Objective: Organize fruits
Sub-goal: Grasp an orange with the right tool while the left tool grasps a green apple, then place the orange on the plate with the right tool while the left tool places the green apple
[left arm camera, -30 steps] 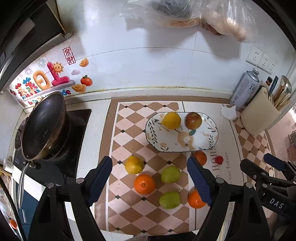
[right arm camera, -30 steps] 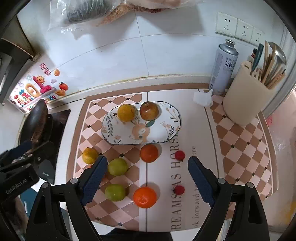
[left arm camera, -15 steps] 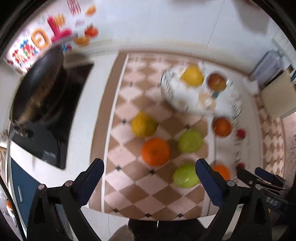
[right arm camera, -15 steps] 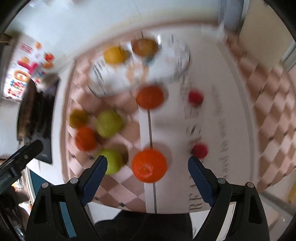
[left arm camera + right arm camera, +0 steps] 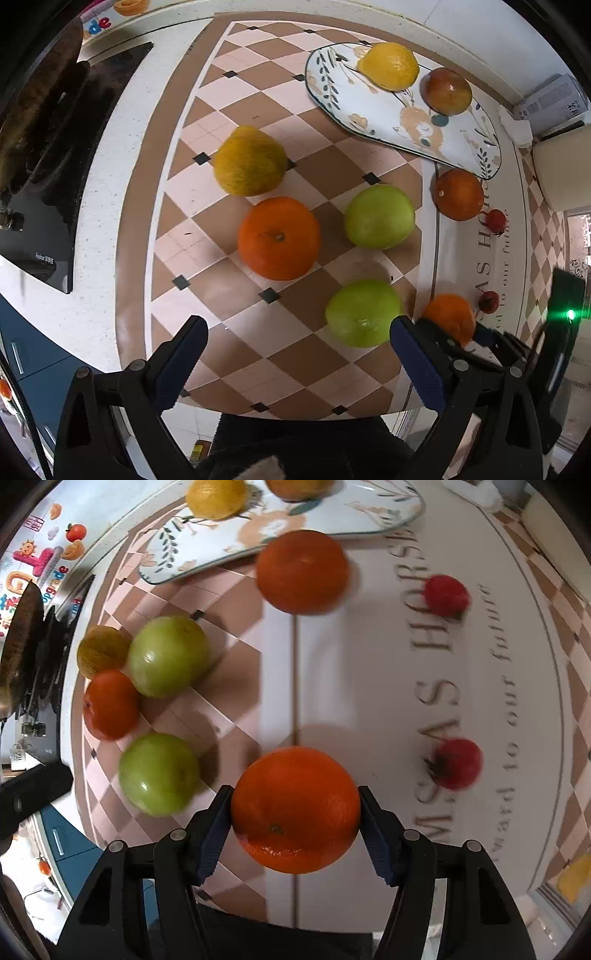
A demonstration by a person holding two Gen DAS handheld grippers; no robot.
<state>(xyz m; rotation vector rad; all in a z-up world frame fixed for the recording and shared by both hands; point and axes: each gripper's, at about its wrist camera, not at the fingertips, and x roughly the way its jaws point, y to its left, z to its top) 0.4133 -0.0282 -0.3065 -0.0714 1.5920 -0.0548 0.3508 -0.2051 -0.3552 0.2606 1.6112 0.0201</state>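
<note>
At the near edge of the table, on the pale strip of the patterned mat (image 5: 369, 686), the right tool (image 5: 295, 812) has an orange (image 5: 295, 808) between its blue pads; its jaws are closing and both pads sit against the fruit's sides, so it is grasping the orange. The orange's stem dimple faces the camera, low on the fruit. Two small red fruits (image 5: 458, 762) lie to its right on the lettered strip, one nearer, one farther, apart from it. A second orange (image 5: 303, 570) sits beyond, just beside the near rim of the oval patterned plate (image 5: 369, 118).

The left tool (image 5: 295, 354) hangs released, jaws wide, over the checkered part of the mat with nothing between them. Just ahead of its right pad lies a green apple (image 5: 364, 314); another green apple (image 5: 378, 216), a third orange (image 5: 279, 242) with its stem end up, and a yellowish citrus (image 5: 249, 160) are clustered farther in, near one another. The plate's long axis runs along the far edge; it holds a lemon (image 5: 388, 66) and a reddish apple (image 5: 448, 90) at its far side, the near half bare. A black cooktop (image 5: 48, 206) takes the table's left end.
</note>
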